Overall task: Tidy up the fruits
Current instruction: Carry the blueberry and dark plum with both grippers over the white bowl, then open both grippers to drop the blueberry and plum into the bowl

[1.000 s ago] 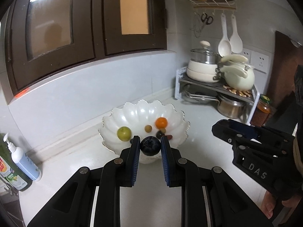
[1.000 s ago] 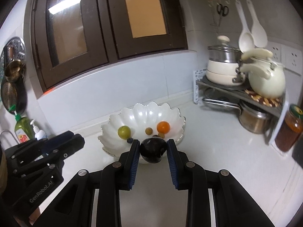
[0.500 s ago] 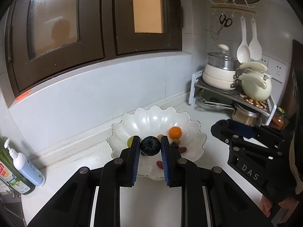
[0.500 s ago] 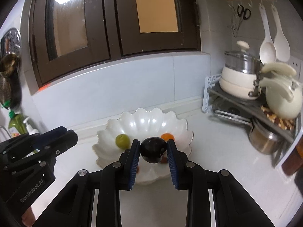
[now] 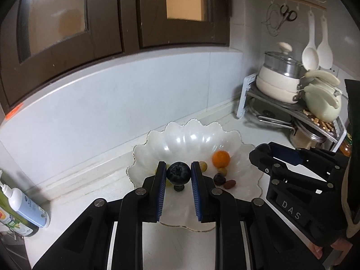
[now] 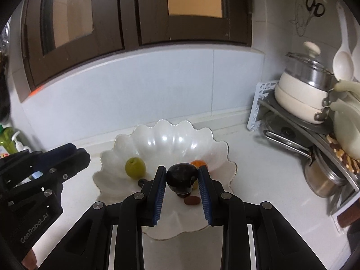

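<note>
The left claw (image 5: 178,172) is clamped on a round, dark blue blueberry-like fruit (image 5: 178,172), and the right claw (image 6: 182,176) is clamped on a glossy, dark purple plum-like fruit (image 6: 181,177). Each fruit sits pinched between blue pads at the centre of its own view.

The relation that matters is each held fruit against the white scalloped porcelain bowl (image 5: 193,135). In both views the bowl lies directly ahead of and beneath the fingertips, its near rim running under the fingers, so both fruits appear to hang over the basin rather than over the white bench (image 6: 265,173). Neither round fruit has a marked long axis. Neither claw looks clearly nearer.

Already in the bowl are a small orange citrus (image 5: 221,158), a green round fruit (image 6: 135,167) at centre left of the right view, and a reddish-brown oblong date (image 6: 192,200).

Compared with half a second ago, the bowl now fills more of the lower centre in both views, and its near rim has passed below the fingertips: both claws have advanced over it, grips unchanged. Release looks like the next step.
</note>
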Tool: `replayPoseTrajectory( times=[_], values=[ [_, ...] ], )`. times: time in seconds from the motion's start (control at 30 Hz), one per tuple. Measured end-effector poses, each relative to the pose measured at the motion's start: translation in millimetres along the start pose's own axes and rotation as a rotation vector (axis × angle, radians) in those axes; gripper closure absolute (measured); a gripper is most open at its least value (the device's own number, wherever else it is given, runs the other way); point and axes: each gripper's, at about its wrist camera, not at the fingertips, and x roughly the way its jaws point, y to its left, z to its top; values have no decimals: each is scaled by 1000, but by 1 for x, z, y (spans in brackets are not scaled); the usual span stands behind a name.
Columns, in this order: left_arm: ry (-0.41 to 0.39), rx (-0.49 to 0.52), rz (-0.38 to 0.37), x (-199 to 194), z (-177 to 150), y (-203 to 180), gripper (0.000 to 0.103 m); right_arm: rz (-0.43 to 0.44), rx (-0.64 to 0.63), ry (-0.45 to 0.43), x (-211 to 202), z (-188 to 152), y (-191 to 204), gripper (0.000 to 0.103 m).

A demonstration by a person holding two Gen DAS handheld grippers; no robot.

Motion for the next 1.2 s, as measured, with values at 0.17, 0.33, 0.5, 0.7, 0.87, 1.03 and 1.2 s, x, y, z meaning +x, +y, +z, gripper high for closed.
replayPoseTrajectory(
  times=[0.17,0.33,0.5,0.7,0.87,1.03,1.2],
  values=[
    [76,-11,-4,27,5,4,80,-11,-26,56,22,6,2,72],
    [157,-35,-14,53,6,8,80,10,-25,147,49,8,-2,72],
    [233,-45,-11,79,5,10,80,35,-14,249,75,6,-7,72],
    [326,-58,-9,106,-1,10,80,58,-8,350,99,1,-10,72],
    [380,-51,-4,117,-7,8,80,60,-5,389,107,-2,-12,72],
    [416,-43,8,121,-10,7,70,56,3,418,110,-1,-14,70],
    [397,-30,39,113,-9,11,58,38,8,406,106,3,-17,57]
  ],
)
